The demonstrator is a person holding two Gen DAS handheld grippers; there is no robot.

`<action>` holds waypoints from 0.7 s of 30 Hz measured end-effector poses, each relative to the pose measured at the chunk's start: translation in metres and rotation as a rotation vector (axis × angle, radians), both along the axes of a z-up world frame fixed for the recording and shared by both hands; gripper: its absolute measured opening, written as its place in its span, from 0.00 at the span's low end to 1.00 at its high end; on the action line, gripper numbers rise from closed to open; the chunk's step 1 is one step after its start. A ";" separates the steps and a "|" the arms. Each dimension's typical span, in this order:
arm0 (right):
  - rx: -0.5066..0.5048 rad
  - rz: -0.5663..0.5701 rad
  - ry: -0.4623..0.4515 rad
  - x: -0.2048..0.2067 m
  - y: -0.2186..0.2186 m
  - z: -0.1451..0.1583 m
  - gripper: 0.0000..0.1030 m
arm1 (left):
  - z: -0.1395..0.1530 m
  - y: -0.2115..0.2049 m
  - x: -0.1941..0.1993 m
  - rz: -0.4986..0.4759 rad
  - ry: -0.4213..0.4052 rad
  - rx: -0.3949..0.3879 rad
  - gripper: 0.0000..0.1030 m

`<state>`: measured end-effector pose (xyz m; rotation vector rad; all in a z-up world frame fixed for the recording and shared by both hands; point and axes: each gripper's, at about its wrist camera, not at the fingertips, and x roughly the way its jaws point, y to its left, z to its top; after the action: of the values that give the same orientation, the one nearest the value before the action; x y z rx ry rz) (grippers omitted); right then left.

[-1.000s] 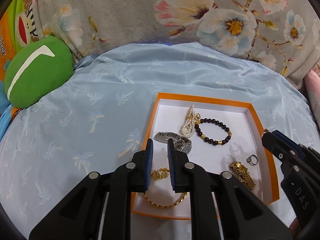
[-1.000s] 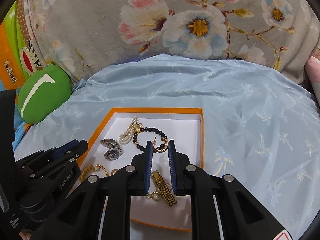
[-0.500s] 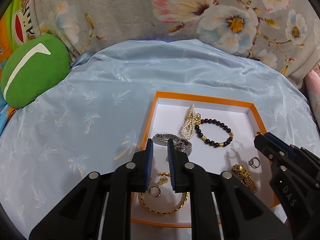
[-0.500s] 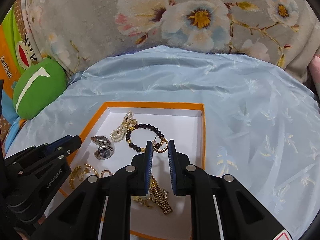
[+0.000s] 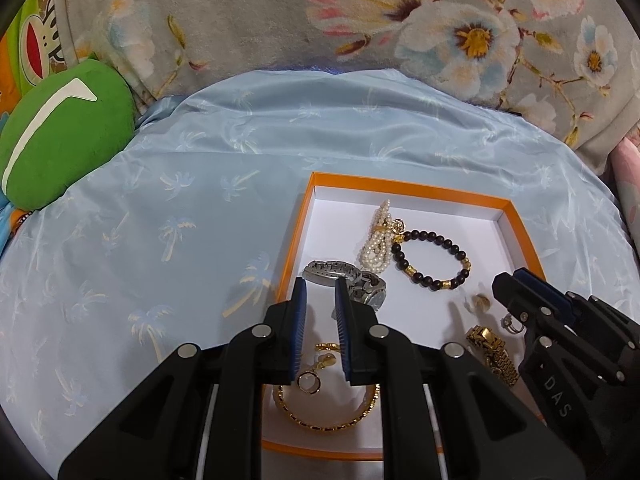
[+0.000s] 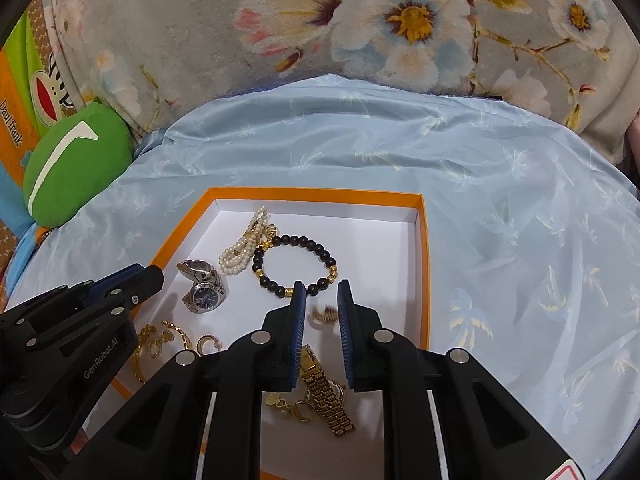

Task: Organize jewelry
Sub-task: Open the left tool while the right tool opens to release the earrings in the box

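Observation:
An orange-rimmed white tray (image 5: 404, 189) (image 6: 320, 194) lies on the blue cloth and holds jewelry: a pearl strand (image 5: 376, 240) (image 6: 244, 246), a dark bead bracelet (image 5: 434, 258) (image 6: 296, 260), a silver watch (image 5: 348, 280) (image 6: 202, 286), a gold bangle (image 5: 328, 420), gold earrings (image 6: 168, 338) and a gold watch (image 5: 492, 352) (image 6: 326, 392). My left gripper (image 5: 320, 292) hovers over the tray's left side, slightly open and empty. My right gripper (image 6: 320, 292) hovers over the tray's middle, slightly open and empty; a small gold hoop earring (image 6: 324, 314) (image 5: 480, 302) shows between its fingers.
A green plush cushion (image 5: 60, 136) (image 6: 76, 164) sits at the far left. A floral blanket (image 5: 360, 20) (image 6: 360, 32) rises behind the blue cloth (image 5: 160, 240) (image 6: 520, 220). A pink fabric edge (image 5: 628, 184) lies at the right.
Both grippers have pulled back and up, so the tray sits farther away in view. The small gold hoop earring has dropped from the right gripper's tips onto the tray.

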<state>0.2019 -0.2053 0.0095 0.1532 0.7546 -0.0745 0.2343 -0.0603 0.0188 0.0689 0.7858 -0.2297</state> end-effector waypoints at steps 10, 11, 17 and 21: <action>0.003 0.002 -0.008 -0.001 -0.001 -0.001 0.17 | -0.002 0.000 0.000 0.006 0.005 -0.005 0.29; 0.002 0.003 -0.008 -0.001 -0.001 -0.001 0.17 | -0.001 0.000 -0.001 0.009 0.000 -0.002 0.32; -0.003 0.003 -0.009 -0.003 0.001 -0.001 0.17 | 0.000 0.000 -0.002 0.007 -0.004 0.002 0.36; -0.003 0.002 -0.010 -0.003 0.002 -0.001 0.17 | 0.000 -0.001 -0.003 0.005 -0.005 0.003 0.36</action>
<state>0.1986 -0.2037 0.0082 0.1499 0.7446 -0.0727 0.2310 -0.0610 0.0186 0.0702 0.7809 -0.2240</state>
